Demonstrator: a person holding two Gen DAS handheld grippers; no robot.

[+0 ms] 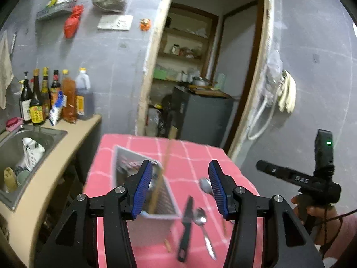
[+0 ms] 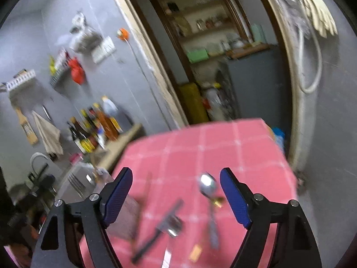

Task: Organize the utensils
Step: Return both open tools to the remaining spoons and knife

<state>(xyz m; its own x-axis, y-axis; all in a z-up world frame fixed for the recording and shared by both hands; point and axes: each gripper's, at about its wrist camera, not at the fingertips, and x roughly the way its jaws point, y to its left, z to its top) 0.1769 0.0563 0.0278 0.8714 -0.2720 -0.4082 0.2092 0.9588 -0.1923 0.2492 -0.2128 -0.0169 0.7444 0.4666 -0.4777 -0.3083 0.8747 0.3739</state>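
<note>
Left wrist view: left tool (image 1: 179,187), blue pads spread wide, nothing between them, hovering above a pink checked tabletop (image 1: 142,147). White slotted utensil basket (image 1: 164,207) on the tabletop, holding a blurred chopstick (image 1: 164,174) that leans out over its rim, with other contents too dark to identify. Black-handled knife (image 1: 186,225) lying just right of the basket; metal spoon (image 1: 203,227) beside the knife; second spoon (image 1: 205,185) farther back, near the right pad. Steel sink (image 1: 29,156) and sauce bottles (image 1: 53,98) at left.

Right wrist view, blurred: right tool (image 2: 176,197), jaws wide apart, empty, over the same tabletop, with one spoon (image 2: 208,187) between its pads.
</note>
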